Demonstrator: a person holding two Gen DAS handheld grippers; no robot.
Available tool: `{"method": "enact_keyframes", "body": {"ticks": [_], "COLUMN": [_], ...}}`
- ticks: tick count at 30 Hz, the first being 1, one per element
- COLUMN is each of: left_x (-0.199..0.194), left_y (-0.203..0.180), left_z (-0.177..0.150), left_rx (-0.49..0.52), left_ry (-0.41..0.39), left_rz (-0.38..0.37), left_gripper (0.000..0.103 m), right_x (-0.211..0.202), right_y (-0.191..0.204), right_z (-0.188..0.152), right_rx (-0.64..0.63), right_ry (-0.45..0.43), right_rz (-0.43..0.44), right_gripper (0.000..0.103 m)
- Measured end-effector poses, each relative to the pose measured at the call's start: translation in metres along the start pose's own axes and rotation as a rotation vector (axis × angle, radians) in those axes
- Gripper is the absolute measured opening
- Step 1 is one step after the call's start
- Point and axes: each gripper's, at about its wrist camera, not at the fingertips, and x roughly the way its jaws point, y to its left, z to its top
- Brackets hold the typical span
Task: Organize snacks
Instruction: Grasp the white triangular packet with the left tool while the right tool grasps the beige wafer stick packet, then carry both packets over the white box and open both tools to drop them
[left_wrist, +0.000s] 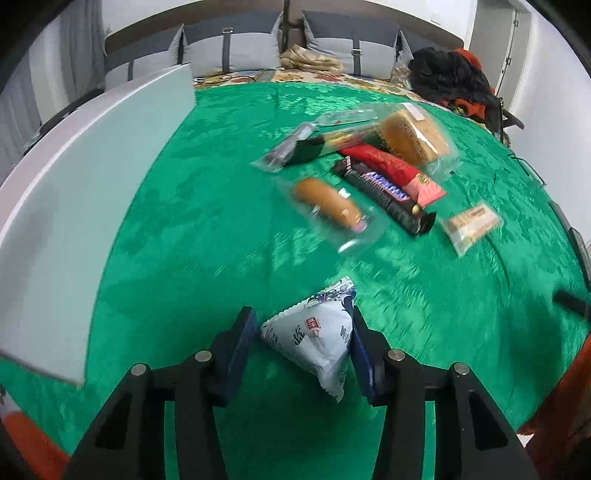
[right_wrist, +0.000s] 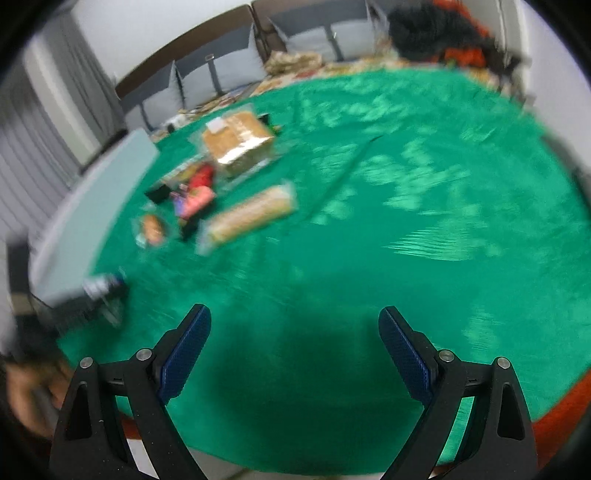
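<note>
Between the two blue pads of the left gripper (left_wrist: 303, 343) sits a white snack packet (left_wrist: 314, 339) with blue and red print, and the pads press on its two sides, so the jaws are clamped on it. Its lower corner hangs down between the black fingers, above the green cloth (left_wrist: 184, 229) that covers the table.

Farther out on the cloth lies a loose group of snacks. A bun in a clear wrapper (left_wrist: 328, 203) is nearest. Beside it a long dark biscuit pack (left_wrist: 384, 195) touches a red packet (left_wrist: 395, 170). A wrapped slice of cake (left_wrist: 410, 136) rests against the far end of the red packet, and a dark packet (left_wrist: 303, 147) lies to its left. A small clear pack with a tan bar (left_wrist: 471, 223) lies apart on the right. A pale grey board (left_wrist: 85, 206) stands along the left edge of the cloth.

On the right side, the right gripper (right_wrist: 295, 332) hovers over bare cloth with its jaws wide apart and nothing between them. That view is blurred; the packet by the board looks like the white one (right_wrist: 101, 286), though I cannot be sure.
</note>
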Motion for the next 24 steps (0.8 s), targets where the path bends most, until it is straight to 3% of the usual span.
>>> {"method": "enact_keyframes", "body": {"ticks": [2, 4, 7, 11, 12, 15, 18, 20, 22, 24], "left_x": [-0.002, -0.003, -0.007, -0.008, -0.008, -0.008, -0.008, -0.009, -0.009, -0.007], "left_y": [0.005, 0.010, 0.017, 0.026, 0.027, 0.033, 0.041, 0.047, 0.050, 0.052], "left_z": [-0.004, -0.005, -0.008, -0.012, -0.012, -0.010, -0.009, -0.009, -0.009, -0.007], "left_rx": [-0.006, -0.019, -0.044, -0.063, -0.066, -0.089, -0.113, -0.131, -0.149, -0.162], "left_ry": [-0.004, -0.012, -0.024, -0.029, -0.031, -0.035, -0.037, -0.038, -0.038, -0.039], "left_rz": [-0.009, -0.016, -0.030, -0.041, -0.043, -0.054, -0.067, -0.078, -0.088, -0.095], "left_gripper": [0.048, 0.048, 0.049, 0.049, 0.049, 0.049, 0.049, 0.049, 0.049, 0.049], "right_x": [0.018, 0.043, 0.080, 0.100, 0.103, 0.108, 0.104, 0.097, 0.090, 0.083], "right_y": [0.007, 0.012, 0.016, 0.032, 0.039, 0.059, 0.062, 0.057, 0.049, 0.037], "right_z": [0.022, 0.045, 0.070, 0.090, 0.092, 0.093, 0.089, 0.087, 0.086, 0.087], "right_rx": [0.064, 0.143, 0.262, 0.307, 0.279, 0.134, 0.031, -0.071, -0.160, -0.146], "right_ry": [0.050, 0.130, 0.224, 0.212, 0.212, 0.213, 0.238, 0.283, 0.339, 0.358], "right_rz": [0.077, 0.089, -0.006, -0.092, -0.127, -0.218, -0.197, -0.224, -0.258, -0.268], "right_gripper": [0.094, 0.092, 0.092, 0.091, 0.083, 0.044, 0.037, 0.036, 0.048, 0.062]}}
